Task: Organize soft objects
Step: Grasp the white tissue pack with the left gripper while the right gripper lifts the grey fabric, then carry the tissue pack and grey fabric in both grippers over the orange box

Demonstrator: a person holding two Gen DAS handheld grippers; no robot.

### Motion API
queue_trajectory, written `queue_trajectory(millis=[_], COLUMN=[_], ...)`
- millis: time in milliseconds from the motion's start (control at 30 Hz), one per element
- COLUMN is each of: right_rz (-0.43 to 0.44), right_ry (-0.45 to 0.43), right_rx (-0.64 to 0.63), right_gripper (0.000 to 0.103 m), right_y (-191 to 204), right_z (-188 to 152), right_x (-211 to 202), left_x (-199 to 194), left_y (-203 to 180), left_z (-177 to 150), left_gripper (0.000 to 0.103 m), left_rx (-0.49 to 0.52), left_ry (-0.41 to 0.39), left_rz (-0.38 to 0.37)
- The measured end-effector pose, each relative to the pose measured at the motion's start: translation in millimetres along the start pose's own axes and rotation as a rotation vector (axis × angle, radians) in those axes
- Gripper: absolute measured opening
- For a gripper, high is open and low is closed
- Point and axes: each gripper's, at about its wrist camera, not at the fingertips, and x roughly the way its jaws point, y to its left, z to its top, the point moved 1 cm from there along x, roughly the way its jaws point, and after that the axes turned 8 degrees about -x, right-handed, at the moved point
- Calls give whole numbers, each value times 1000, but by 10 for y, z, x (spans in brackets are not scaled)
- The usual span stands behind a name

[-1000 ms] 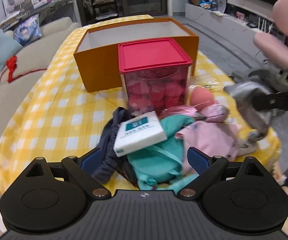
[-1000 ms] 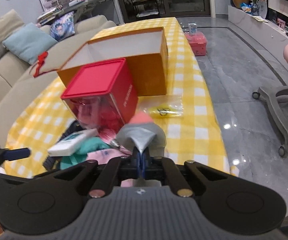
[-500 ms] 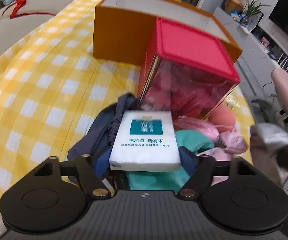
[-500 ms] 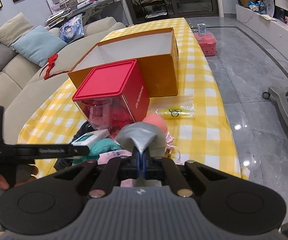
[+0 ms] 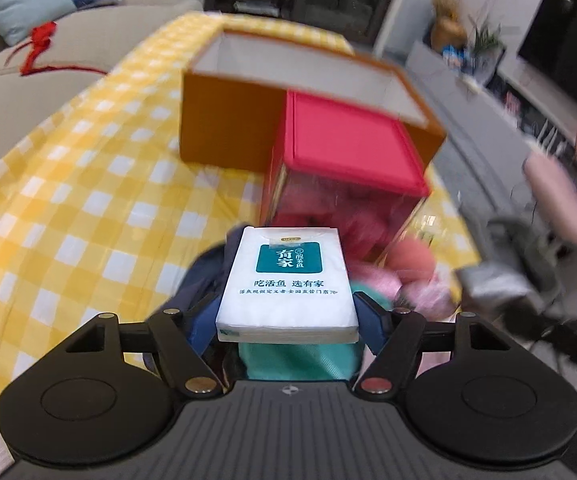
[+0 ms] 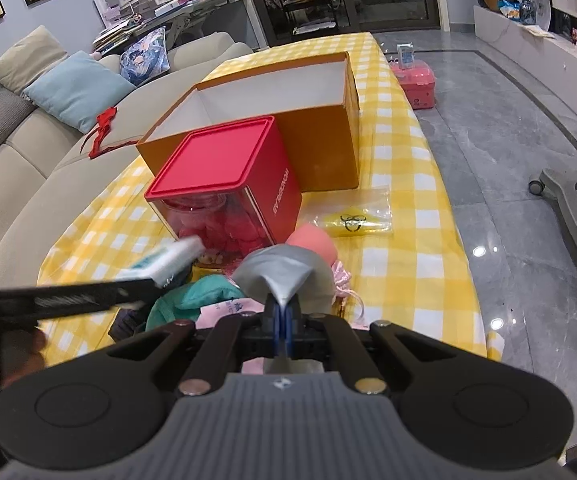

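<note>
My left gripper (image 5: 286, 308) is shut on a white tissue pack (image 5: 286, 280) with a teal label and holds it above a pile of soft things: a teal cloth (image 5: 296, 360), a navy cloth (image 5: 204, 276) and pink pieces (image 5: 384, 280). The pack also shows in the right wrist view (image 6: 168, 260). My right gripper (image 6: 282, 322) is shut on a grey cloth (image 6: 278, 270) above the pile's right side. An open orange box (image 6: 320, 148) stands behind, with a red-lidded clear box (image 6: 228, 196) in front of it.
The table has a yellow checked cloth (image 5: 68, 208). A clear bag with a yellow item (image 6: 356, 216) lies right of the red box. A sofa (image 6: 28, 160) runs along the left, an office chair base (image 6: 576, 208) stands on the floor at right.
My left gripper closed on the tissue pack and lifted it off the pile. My right gripper kept hold of the grey cloth and rose slightly.
</note>
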Motion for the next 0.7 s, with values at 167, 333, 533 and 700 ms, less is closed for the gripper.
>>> queue_trajectory(millis=[167, 333, 533, 700], right_rz=[-18, 17, 31, 37], right_ry=[-63, -164, -170, -171], right_rx=[-4, 39, 27, 30], right_gripper=[0, 0, 0, 0], right_y=[30, 10, 53, 52], right_z=[45, 119, 145, 149], right_x=[-86, -256, -252, -245], left_x=[-208, -262, -314, -446], left_y=[-4, -22, 6, -79], left_z=[111, 183, 221, 207], left_gripper=[81, 81, 81, 81], left_rx=[-13, -19, -31, 56], left_ry=[-84, -109, -121, -179], left_rz=[-1, 0, -1, 9])
